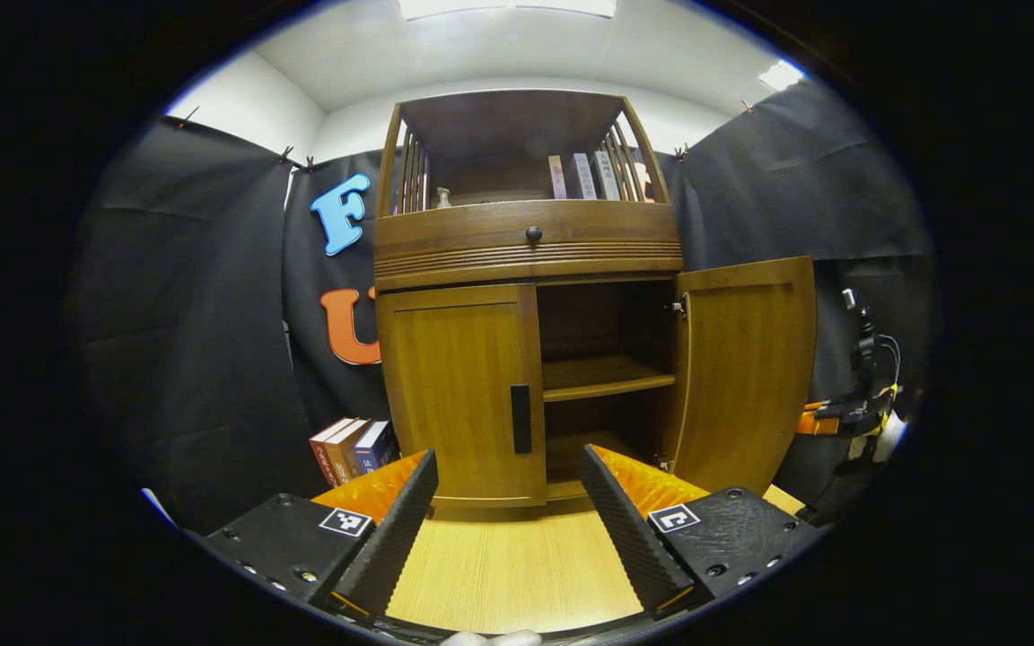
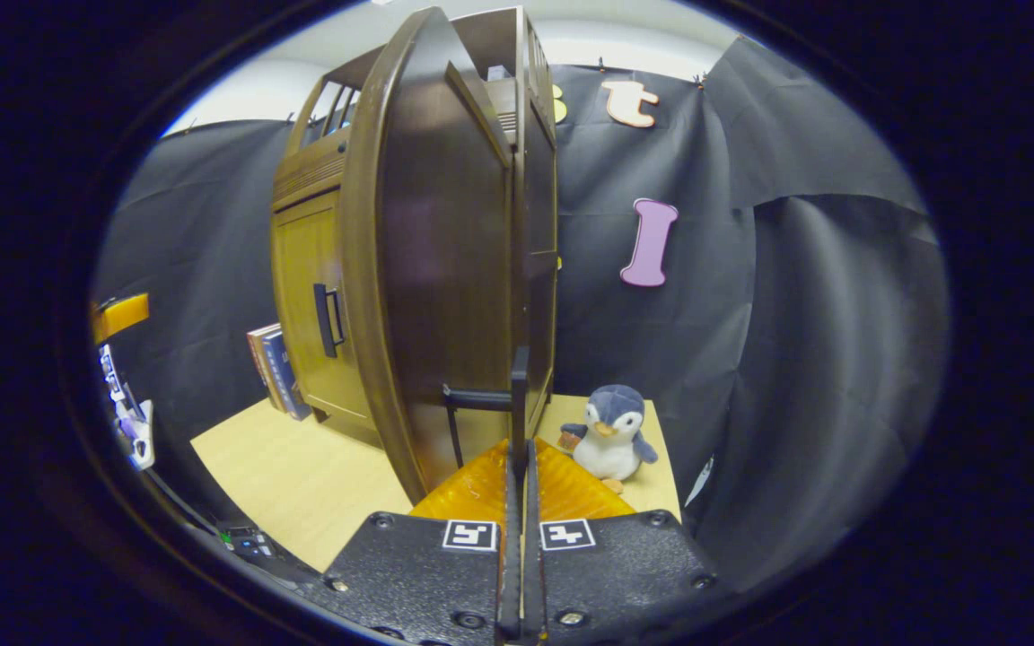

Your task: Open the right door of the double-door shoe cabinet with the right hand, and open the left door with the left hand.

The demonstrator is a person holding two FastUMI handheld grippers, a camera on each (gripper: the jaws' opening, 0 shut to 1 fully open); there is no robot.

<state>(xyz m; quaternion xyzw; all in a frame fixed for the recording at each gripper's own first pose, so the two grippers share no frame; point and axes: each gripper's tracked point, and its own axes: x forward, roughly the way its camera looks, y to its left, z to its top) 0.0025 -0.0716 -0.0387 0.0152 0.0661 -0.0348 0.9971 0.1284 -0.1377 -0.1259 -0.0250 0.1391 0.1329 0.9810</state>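
1. Two doors, one done: right door of shoe cabinet swung wide, inner shelf exposed; left door shut flush against cabinet front.
2. Step in hand, judged: tail end of right-door opening, left-door opening not yet begun.
3. Left door handle: dark vertical bar at that door's inner edge, low on cabinet front, untouched.
4. Left gripper: jaws spread wide, nothing between them, squarely in front of cabinet and clear of left door; handle seen in the gap between fingers.
5. Right gripper: jaws closed to a thin slit on right door handle, at the free edge of the open door, cabinet side panel just beyond.
6. Next move, judged: advance left gripper to left door handle, close jaws across the bar, pull outward along an arc about the hinge on cabinet's left edge. Release of right-door handle probably due as well.
7. Surroundings relative to cabinet: books standing left of base; toy penguin on table right of cabinet; more books on top shelf.
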